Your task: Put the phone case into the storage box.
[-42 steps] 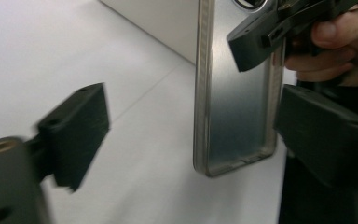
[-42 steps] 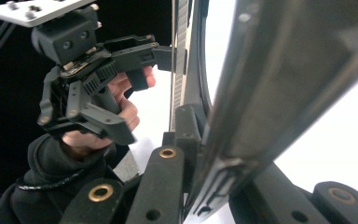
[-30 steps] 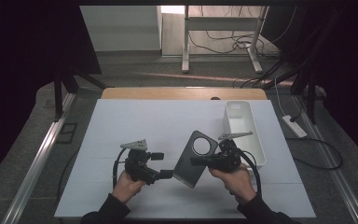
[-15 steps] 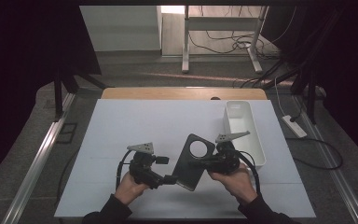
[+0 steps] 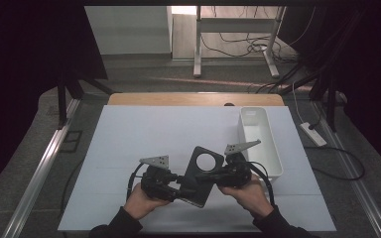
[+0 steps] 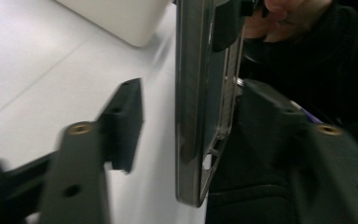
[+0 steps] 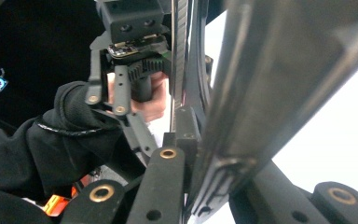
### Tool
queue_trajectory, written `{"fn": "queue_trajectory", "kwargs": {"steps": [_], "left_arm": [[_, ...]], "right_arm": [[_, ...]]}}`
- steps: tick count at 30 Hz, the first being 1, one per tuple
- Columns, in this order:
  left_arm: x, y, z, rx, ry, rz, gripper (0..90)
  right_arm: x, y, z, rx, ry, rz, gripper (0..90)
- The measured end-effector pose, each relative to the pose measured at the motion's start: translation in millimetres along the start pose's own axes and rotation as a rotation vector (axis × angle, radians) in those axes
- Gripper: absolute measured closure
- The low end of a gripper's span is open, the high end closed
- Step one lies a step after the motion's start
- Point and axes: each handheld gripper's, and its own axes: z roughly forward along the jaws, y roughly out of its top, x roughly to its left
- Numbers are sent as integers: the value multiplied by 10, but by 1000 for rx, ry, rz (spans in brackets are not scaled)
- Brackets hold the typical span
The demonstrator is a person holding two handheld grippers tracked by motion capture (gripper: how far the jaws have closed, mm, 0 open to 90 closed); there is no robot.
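Note:
A dark flat plate (image 5: 198, 184) with a round hole is held tilted above the white table (image 5: 144, 134) near its front edge. My right gripper (image 5: 209, 176) is shut on the plate's right side; in the right gripper view the plate (image 7: 270, 70) runs edge-on between its jaws, with my right gripper (image 7: 209, 154) clamped on it. My left gripper (image 5: 179, 187) is open at the plate's lower left. In the left gripper view the plate's edge (image 6: 191, 70) stands between the spread jaws of my left gripper (image 6: 193, 109), and neither jaw touches it.
A long white bin (image 5: 273, 148) stands at the table's right side, close behind my right hand; its corner (image 6: 121, 18) also appears in the left gripper view. A wooden strip (image 5: 193, 99) borders the far edge. Cables and table legs lie on the floor beyond.
The plate has shifted a little left and down with my right gripper. My left gripper has moved right, so its open jaws now straddle the plate's edge.

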Motion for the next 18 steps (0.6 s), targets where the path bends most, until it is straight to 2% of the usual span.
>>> {"fn": "queue_trajectory", "kwargs": {"steps": [7, 11, 14, 15, 16, 18], "left_arm": [[-20, -1, 29, 21, -66, 19, 668], [-13, -9, 31, 24, -77, 23, 775], [2, -16, 24, 27, -113, 28, 807], [2, -16, 24, 27, -113, 28, 824], [1, -17, 20, 28, -134, 39, 839], [-5, -12, 17, 30, -131, 43, 842]], "right_arm": [[28, 6, 14, 3, 32, -12, 854], [41, 7, 28, 10, 59, -28, 854], [54, 11, 33, 13, 72, -41, 854], [54, 11, 33, 13, 72, -41, 854], [56, 11, 34, 18, 92, -56, 852], [60, 11, 33, 14, 102, -70, 850]]}}
